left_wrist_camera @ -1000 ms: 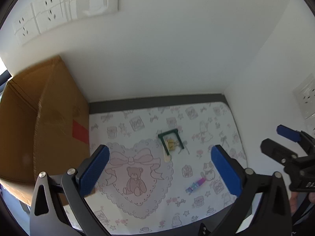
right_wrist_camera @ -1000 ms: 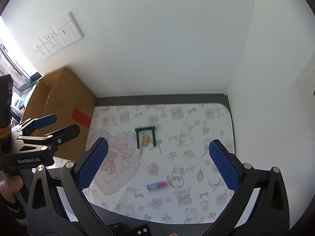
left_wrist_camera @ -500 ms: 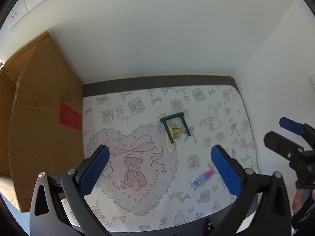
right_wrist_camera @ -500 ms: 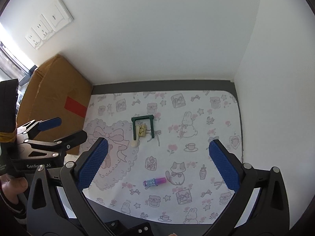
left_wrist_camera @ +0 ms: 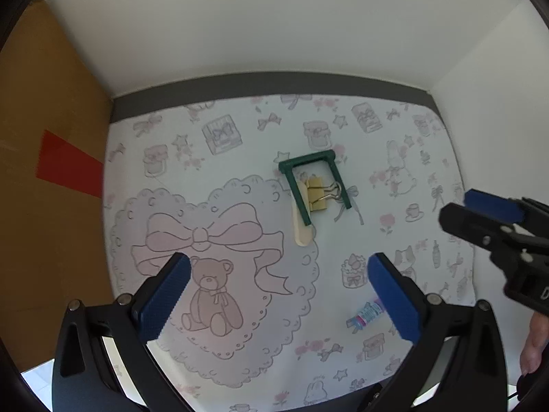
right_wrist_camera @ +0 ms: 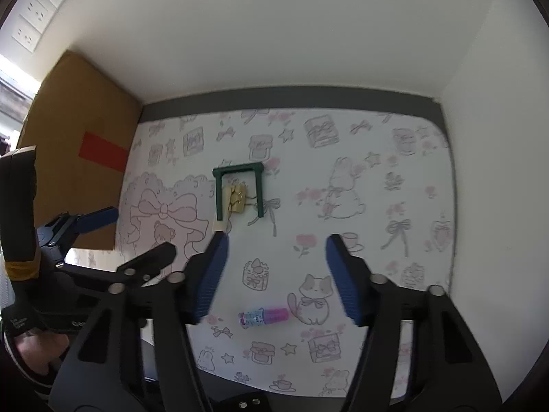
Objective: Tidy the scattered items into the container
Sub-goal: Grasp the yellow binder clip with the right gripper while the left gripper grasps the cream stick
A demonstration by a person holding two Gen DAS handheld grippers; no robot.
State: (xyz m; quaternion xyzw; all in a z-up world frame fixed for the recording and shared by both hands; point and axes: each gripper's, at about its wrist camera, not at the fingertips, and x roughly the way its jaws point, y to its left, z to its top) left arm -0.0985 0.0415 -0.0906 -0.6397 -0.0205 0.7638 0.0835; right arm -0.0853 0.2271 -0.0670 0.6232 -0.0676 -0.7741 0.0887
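Note:
A green U-shaped frame [left_wrist_camera: 313,181] lies on the patterned mat, with a gold binder clip [left_wrist_camera: 319,193] inside it and a wooden stick [left_wrist_camera: 302,228] under its left leg. A pink and blue tube [left_wrist_camera: 366,312] lies nearer. The same frame [right_wrist_camera: 238,190], clip [right_wrist_camera: 236,199] and tube [right_wrist_camera: 263,316] show in the right wrist view. My left gripper [left_wrist_camera: 279,300] is open and empty above the bear print. My right gripper [right_wrist_camera: 276,274] is open and empty, hovering above the tube. A brown cardboard box [left_wrist_camera: 44,158] stands at the left.
The white patterned mat [left_wrist_camera: 240,137] covers a dark table in a white-walled corner. The right gripper [left_wrist_camera: 494,226] shows at the right of the left wrist view; the left gripper [right_wrist_camera: 82,226] shows at the left of the right wrist view. Wall sockets [right_wrist_camera: 37,10] are upper left.
Both grippers have tilted down and moved closer to the mat. The right gripper's jaws have narrowed a good deal and now stand over the tube.

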